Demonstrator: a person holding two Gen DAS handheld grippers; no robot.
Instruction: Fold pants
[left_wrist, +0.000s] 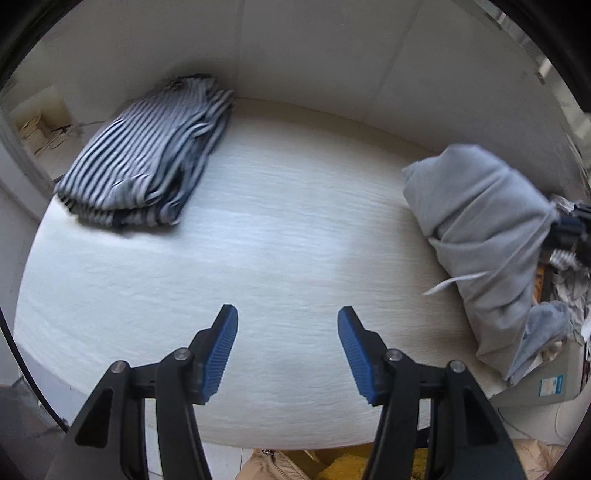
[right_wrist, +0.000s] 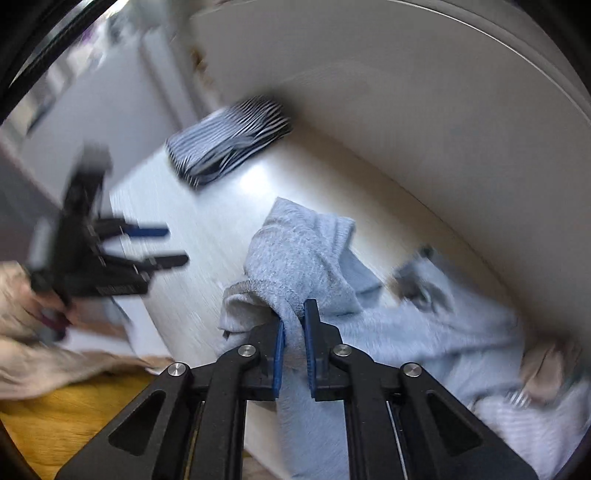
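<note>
The white desk (left_wrist: 280, 229) carries two things. Largest is the grey pants (right_wrist: 295, 240), bunched at its right edge and partly hanging over. They look soft, thick and rather light, so I judge they will sag and slide; the waistband or a leg hem is the best place to hold. A striped garment (left_wrist: 147, 162) lies folded at the far left. My right tool (right_wrist: 294, 332) is clamped on a fold of the pants. My left tool (left_wrist: 288, 350) stands half open, empty, above bare desk.
</note>
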